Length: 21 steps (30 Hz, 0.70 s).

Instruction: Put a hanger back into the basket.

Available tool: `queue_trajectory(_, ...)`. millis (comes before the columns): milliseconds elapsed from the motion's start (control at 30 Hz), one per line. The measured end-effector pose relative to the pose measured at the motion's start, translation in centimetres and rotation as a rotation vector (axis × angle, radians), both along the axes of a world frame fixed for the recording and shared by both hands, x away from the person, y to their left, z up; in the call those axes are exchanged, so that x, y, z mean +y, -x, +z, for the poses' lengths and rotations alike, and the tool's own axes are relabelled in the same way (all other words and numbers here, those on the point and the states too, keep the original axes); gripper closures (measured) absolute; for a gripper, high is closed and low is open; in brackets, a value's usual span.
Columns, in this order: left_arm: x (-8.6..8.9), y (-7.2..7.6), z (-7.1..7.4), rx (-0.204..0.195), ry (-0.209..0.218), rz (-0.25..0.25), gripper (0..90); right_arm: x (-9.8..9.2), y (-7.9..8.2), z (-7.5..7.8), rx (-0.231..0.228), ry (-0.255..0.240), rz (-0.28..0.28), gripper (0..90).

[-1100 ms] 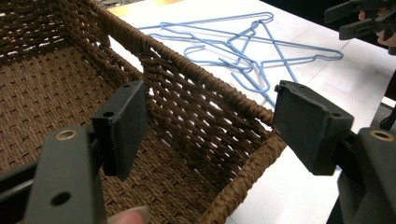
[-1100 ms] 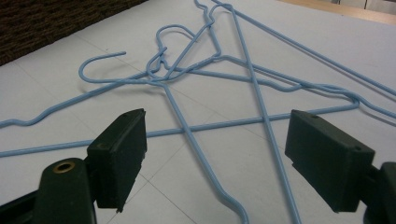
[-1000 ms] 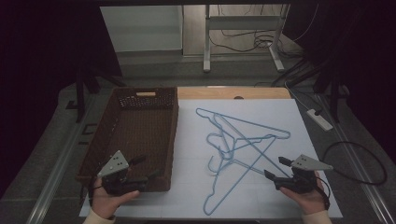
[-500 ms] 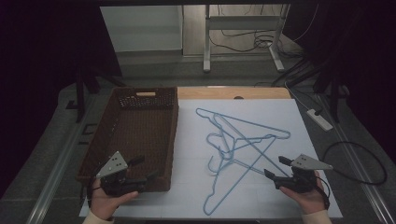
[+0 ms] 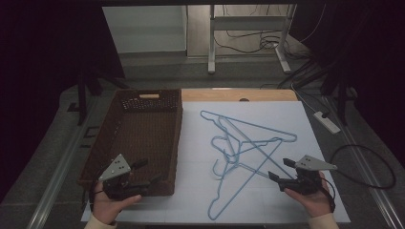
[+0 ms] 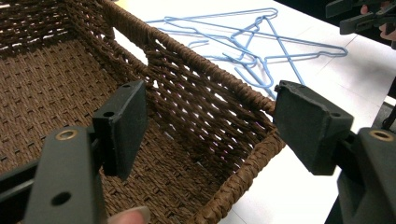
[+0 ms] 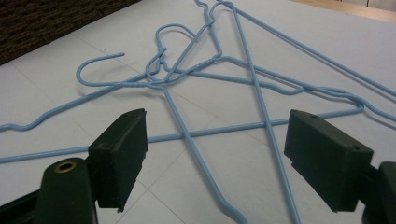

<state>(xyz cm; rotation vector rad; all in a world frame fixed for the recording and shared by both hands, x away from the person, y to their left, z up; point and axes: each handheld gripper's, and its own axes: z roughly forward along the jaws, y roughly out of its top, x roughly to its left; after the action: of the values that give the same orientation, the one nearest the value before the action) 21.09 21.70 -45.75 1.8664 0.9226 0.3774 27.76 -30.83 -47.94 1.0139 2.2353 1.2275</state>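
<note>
Several light-blue wire hangers (image 5: 243, 143) lie tangled on the white sheet (image 5: 291, 117), right of an empty brown wicker basket (image 5: 138, 138). My left gripper (image 5: 148, 172) is open at the basket's near right corner. In the left gripper view its jaws straddle the basket rim (image 6: 219, 79), with the hangers (image 6: 261, 42) beyond. My right gripper (image 5: 279, 169) is open just right of the hangers' lower end. In the right gripper view it (image 7: 215, 149) hovers low, with crossing hanger wires (image 7: 210, 93) between and ahead of its jaws. Neither gripper holds anything.
A white power strip (image 5: 327, 121) and a looping black cable (image 5: 367, 162) lie right of the sheet. A strip of wooden tabletop (image 5: 229, 94) shows at the far edge. Metal desk legs (image 5: 210, 43) and floor cables stand behind the table.
</note>
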Motion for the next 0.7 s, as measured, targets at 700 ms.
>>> queue_trajectory(700,0.0,0.0,0.1,0.001,-0.004,0.001,27.5,3.3,-2.0,1.9,0.027,0.092,0.064,23.8)
